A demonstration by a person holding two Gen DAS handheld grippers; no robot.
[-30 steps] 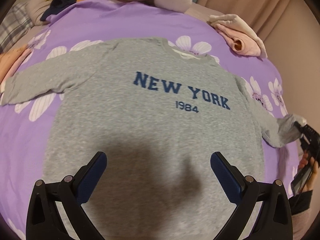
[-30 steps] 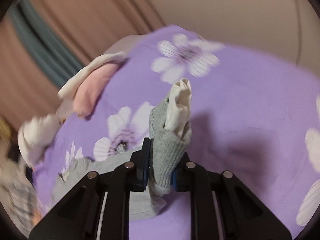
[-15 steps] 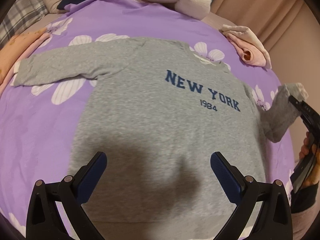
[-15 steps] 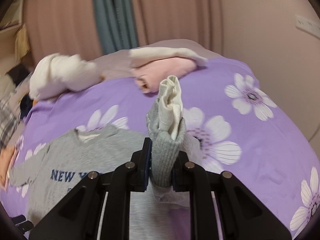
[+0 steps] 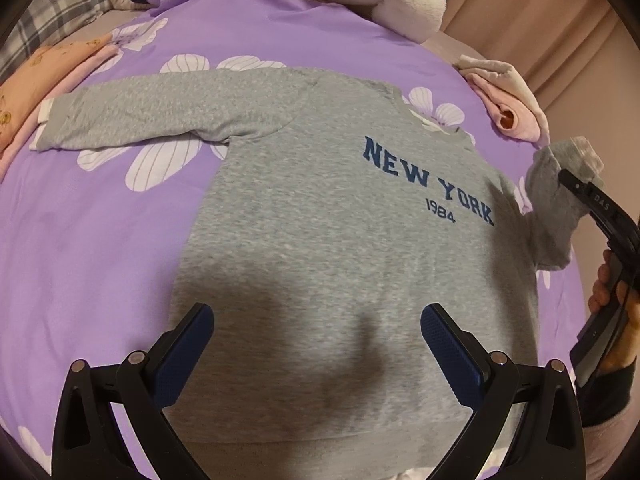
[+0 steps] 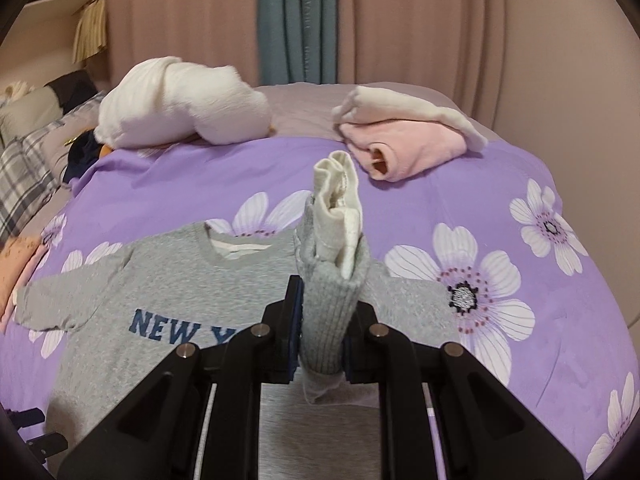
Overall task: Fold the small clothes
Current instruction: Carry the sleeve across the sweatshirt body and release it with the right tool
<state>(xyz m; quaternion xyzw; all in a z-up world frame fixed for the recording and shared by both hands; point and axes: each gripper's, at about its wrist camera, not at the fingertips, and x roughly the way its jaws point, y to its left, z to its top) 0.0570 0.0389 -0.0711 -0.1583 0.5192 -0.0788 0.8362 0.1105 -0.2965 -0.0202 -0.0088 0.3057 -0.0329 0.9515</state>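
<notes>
Folding the grey sweatshirt (image 5: 340, 240): its sleeve cuff (image 6: 328, 312) is being pinched tight by the right gripper (image 6: 320, 332), probably for carrying across the chest. The left gripper (image 5: 316, 344) is being hovered wide open and empty above the hem, likely for pinning.

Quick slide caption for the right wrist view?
Right tool shut on the grey sweatshirt's cuff, lifted over the purple bedspread.

Both views share the grey sweatshirt (image 5: 320, 240). The left wrist camera looks steeply down, close above its hem; the right wrist camera looks shallower across the bed (image 6: 440, 184) toward far curtains (image 6: 296, 20).
</notes>
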